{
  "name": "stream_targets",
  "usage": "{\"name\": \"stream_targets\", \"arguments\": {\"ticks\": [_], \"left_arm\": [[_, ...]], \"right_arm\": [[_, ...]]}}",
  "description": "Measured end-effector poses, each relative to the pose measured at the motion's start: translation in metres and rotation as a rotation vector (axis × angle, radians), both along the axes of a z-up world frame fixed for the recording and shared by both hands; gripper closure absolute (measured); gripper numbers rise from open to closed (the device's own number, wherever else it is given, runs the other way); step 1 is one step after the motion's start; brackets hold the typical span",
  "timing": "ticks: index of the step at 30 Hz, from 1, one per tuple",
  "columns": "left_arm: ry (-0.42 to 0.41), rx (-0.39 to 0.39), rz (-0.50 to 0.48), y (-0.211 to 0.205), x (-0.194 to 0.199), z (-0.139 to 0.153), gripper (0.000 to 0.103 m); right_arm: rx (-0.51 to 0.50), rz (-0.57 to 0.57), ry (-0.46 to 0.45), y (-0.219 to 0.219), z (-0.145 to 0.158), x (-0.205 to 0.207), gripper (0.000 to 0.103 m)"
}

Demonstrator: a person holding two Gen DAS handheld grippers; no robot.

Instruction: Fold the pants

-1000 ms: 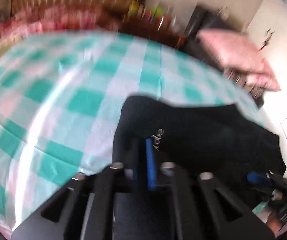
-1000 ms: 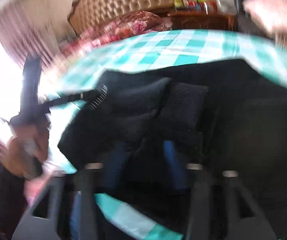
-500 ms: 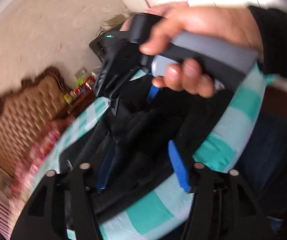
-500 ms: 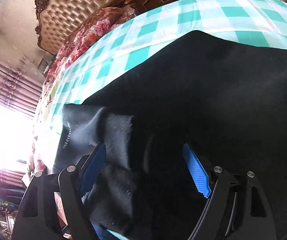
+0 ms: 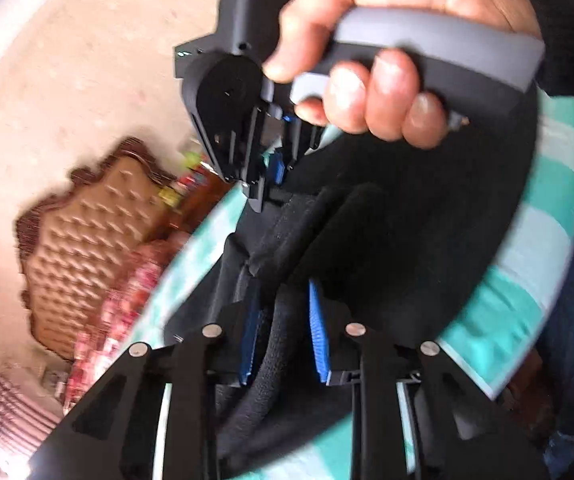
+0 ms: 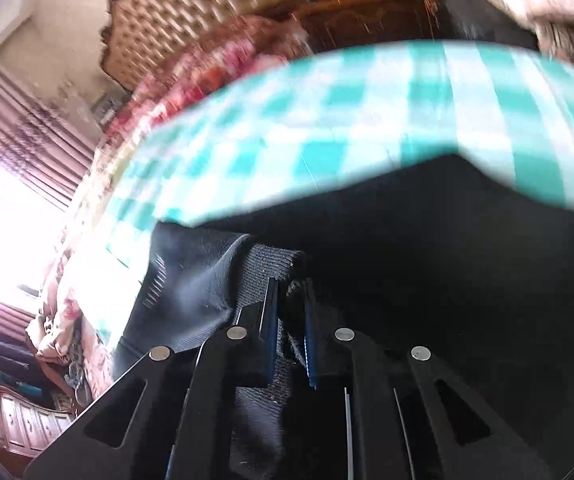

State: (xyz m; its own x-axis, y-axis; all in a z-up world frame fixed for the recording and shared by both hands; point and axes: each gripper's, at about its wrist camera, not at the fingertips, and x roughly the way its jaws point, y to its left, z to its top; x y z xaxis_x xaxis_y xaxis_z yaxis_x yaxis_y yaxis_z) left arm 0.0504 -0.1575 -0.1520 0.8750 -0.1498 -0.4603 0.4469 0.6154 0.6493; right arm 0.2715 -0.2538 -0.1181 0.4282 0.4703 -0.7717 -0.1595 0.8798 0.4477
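Observation:
Black pants (image 5: 387,240) lie on a teal and white checked bedsheet (image 5: 535,280). My left gripper (image 5: 285,304) has its blue pads closed on a thick ribbed edge of the pants, likely the waistband. In the left wrist view my right gripper (image 5: 277,168) shows above, held by a hand, its tips down at the same pants edge. In the right wrist view my right gripper (image 6: 291,300) is shut on a ribbed fold of the pants (image 6: 427,280). The checked sheet (image 6: 327,140) lies beyond.
A tufted tan headboard (image 6: 207,12) and a floral quilt (image 6: 223,68) lie at the far end of the bed. A dark wooden cabinet (image 6: 367,16) with small items stands beside it. Striped curtains (image 6: 27,128) and a bright window are on the left.
Both grippers were open around the pants edge half a second ago and have now closed on it. The left gripper swung round from the far side a second ago.

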Motion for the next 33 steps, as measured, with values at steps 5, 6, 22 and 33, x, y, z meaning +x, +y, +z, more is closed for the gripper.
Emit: {"name": "stream_targets", "arguments": {"ticks": [5, 6, 22, 33], "left_arm": [[0.114, -0.012, -0.024, -0.012, 0.009, -0.022, 0.079], [0.157, -0.02, -0.024, -0.013, 0.011, -0.029, 0.075], [0.518, -0.721, 0.444, 0.156, 0.186, 0.045, 0.094], [0.643, -0.82, 0.646, 0.194, 0.222, 0.007, 0.063]], "right_arm": [[-0.039, -0.013, 0.009, 0.001, -0.009, 0.007, 0.09], [-0.048, -0.022, 0.039, -0.001, -0.022, 0.008, 0.09], [-0.336, -0.105, -0.296, 0.059, -0.004, -0.09, 0.017], [-0.422, -0.097, -0.153, 0.086, -0.063, -0.079, 0.008]]}}
